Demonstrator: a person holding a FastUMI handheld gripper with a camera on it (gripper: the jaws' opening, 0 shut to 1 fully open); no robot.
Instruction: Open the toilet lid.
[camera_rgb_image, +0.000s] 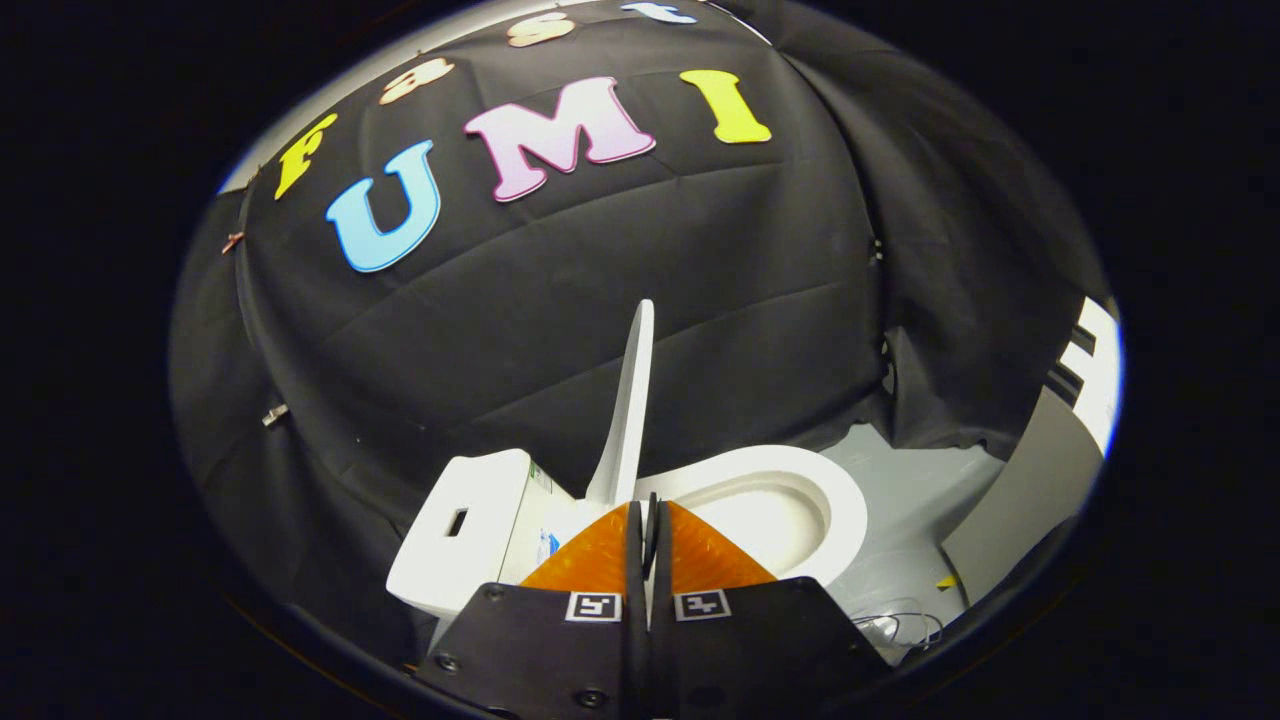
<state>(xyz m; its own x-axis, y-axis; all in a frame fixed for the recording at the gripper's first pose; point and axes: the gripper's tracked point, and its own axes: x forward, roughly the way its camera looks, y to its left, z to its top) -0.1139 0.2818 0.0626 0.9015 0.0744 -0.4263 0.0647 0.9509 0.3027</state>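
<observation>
The lid (628, 400) stands upright just beyond the fingers (648, 535), seen edge-on, its long axis vertical and hinged by the tank (470, 545). The fingers are pressed together, holding nothing. The bowl (800, 500) lies open ahead, slightly right.

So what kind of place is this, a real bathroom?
Probably not: it looks like a staged test booth. A white toilet with its lid raised upright stands against black cloth walls on a grey floor. The tool, its fingers together, sits just before the lid's base.
</observation>
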